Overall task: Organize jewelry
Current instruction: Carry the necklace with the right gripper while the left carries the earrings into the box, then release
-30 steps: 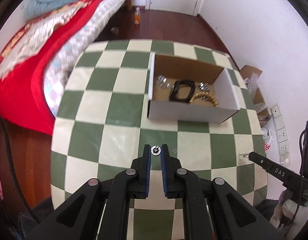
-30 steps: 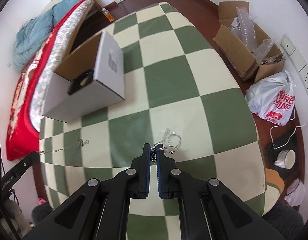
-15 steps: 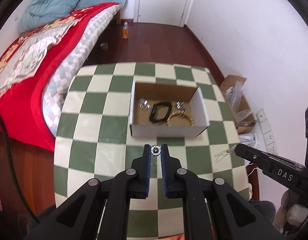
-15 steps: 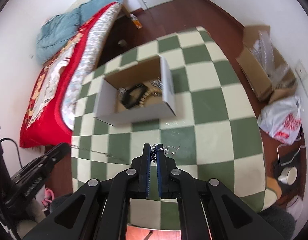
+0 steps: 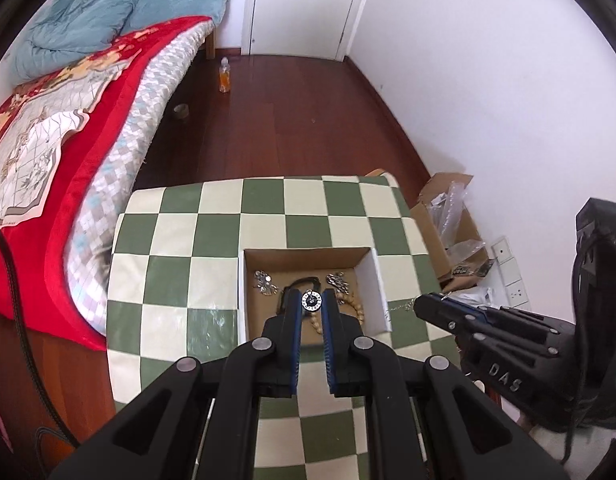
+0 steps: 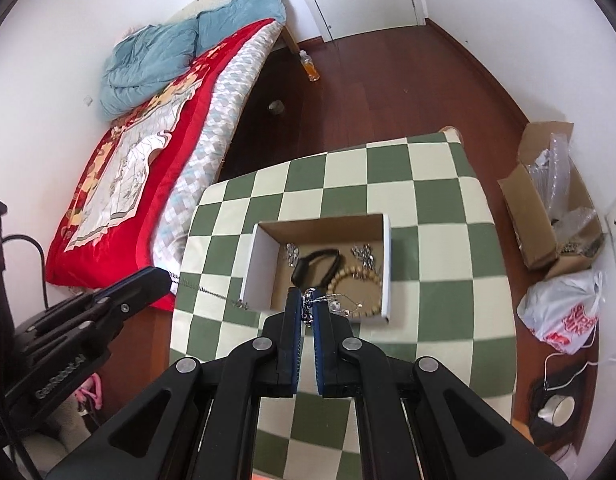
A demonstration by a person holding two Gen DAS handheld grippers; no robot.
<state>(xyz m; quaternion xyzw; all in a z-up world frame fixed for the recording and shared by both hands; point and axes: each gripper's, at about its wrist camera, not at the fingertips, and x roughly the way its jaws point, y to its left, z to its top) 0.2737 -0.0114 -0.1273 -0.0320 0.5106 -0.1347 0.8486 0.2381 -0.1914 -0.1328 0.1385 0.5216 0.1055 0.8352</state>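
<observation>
Your left fingers (image 5: pixel 312 303) are clenched on a small round charm (image 5: pixel 312 301), pinched right at their tips, with its fine chain (image 6: pixel 206 289) trailing away below; your right fingers (image 6: pixel 307 303) are clenched on a thin silver bracelet (image 6: pixel 339 302) whose loops and dangles stick out to the side of the tips. Both pieces are off the checked surface (image 5: pixel 212 232) and hang above the near part of the open cardboard box (image 6: pixel 264 256). Inside the box you already have a black band (image 6: pixel 317 266), a wooden bead bracelet (image 6: pixel 357 280) and two little silver clusters (image 6: pixel 292 253), so most of the sorting looks done. No other jewelry shows on the surface. What is left, as far as you can judge, is to lower these two pieces into the box and let go. The charm sits over the box floor near the black band, the bracelet over the bead bracelet by the front wall
</observation>
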